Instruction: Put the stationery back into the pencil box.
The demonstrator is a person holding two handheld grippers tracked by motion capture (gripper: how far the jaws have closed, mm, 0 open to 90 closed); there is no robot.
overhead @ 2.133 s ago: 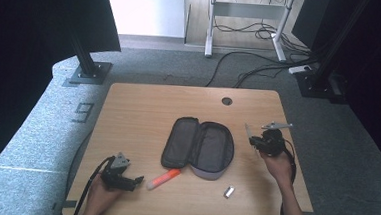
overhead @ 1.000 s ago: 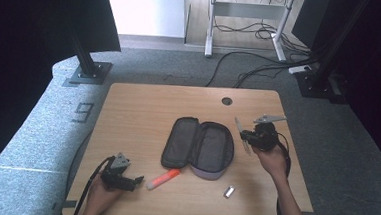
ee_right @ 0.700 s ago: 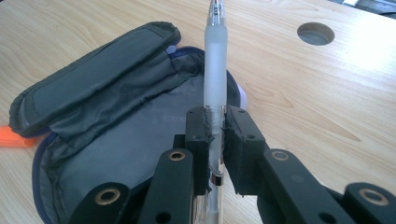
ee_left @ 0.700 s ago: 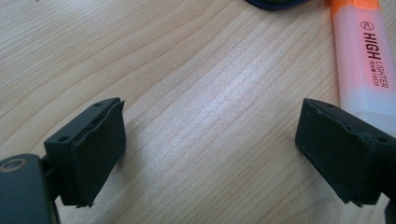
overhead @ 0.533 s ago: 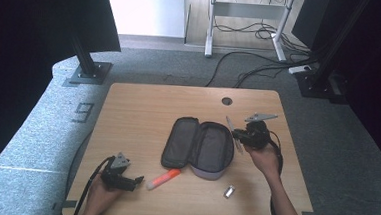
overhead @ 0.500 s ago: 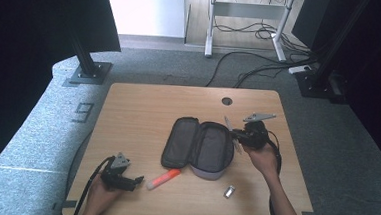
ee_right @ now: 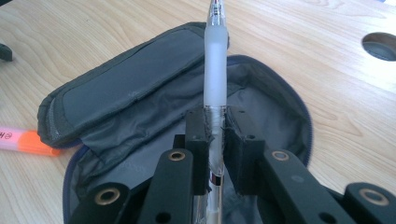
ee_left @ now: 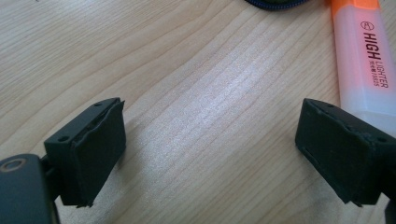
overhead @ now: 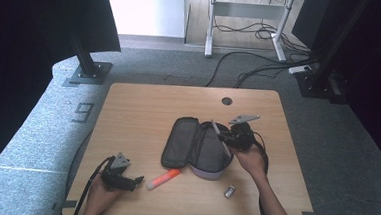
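An open dark grey pencil case [overhead: 196,147] [ee_right: 149,107] lies at the middle of the wooden table [overhead: 143,114]. My right gripper [overhead: 233,136] [ee_right: 215,122] is shut on a clear pen [overhead: 220,138] [ee_right: 215,56] and holds it over the case's open pouch. The pen points away along the jaws, above the grey lining. My left gripper [overhead: 133,182] [ee_left: 210,149] rests on the table near the front left edge, jaws wide open with bare wood between them. An orange highlighter [overhead: 163,179] [ee_left: 364,60] lies just past its right jaw.
A small silver object [overhead: 229,191] lies on the table in front of the case, beside my right forearm. A round cable hole [overhead: 227,100] [ee_right: 380,45] sits near the table's far edge. Black stands and cables are on the floor beyond.
My right gripper has carried the pen leftwards from the table's right side to above the open case. The left gripper and the highlighter have stayed put.
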